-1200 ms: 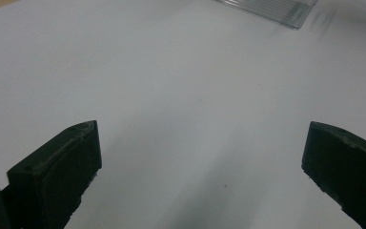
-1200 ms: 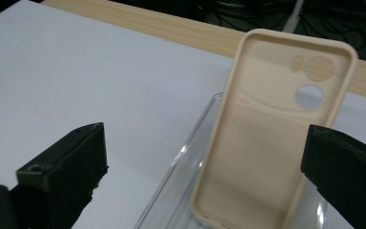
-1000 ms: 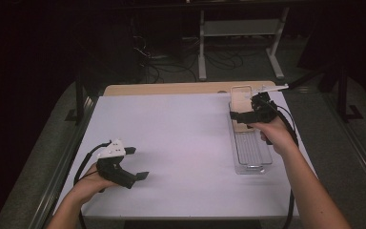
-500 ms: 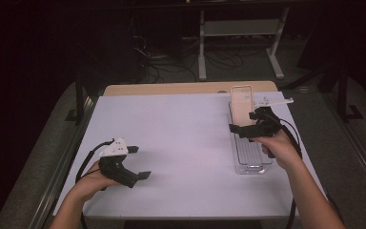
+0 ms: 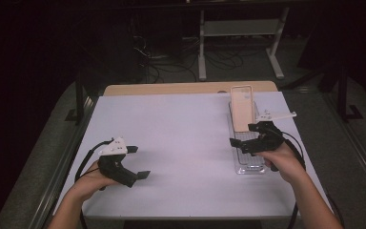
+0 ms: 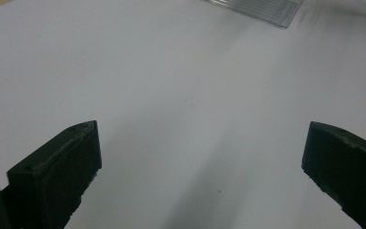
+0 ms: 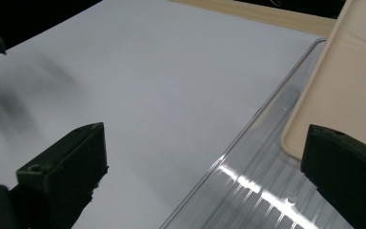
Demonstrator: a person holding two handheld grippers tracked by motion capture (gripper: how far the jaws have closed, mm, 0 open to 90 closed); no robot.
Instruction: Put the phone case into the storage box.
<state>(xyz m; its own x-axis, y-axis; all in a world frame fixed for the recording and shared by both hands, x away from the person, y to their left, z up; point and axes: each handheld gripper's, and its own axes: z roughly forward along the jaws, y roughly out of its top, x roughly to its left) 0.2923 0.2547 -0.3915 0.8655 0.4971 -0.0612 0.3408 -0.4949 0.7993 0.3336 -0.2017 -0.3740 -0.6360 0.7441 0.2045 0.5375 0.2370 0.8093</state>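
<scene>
Right gripper (image 5: 246,140) hangs over the clear plastic tray (image 5: 250,164) that lies along the right edge of the table (image 5: 181,124); jaws spread wide, nothing between them. In the right gripper view the tray's near rim runs diagonally between the jaws, with the beige flat case (image 7: 343,86) inside at the tray's far end, close to the right jaw. From the high view the case looks propped, its far end raised against the tray's end wall toward the far right corner of the table; I cannot tell how firmly it rests. Left gripper (image 5: 138,162) sits low near the front left corner of the table, also spread wide and empty, well apart from the tray; its own view looks across bare white table with just a corner of the tray at the top. Risks as I judge them: the tray is light and glossy, so a jaw catching the rim on the way in would likely skate it toward the right edge of the table, which is just beside it. The case is thin and leaning, so a pinch on one edge alone could tip it flat or let it slip out. Nothing steadies the tray, since the left gripper is too far off to brace it.
</scene>
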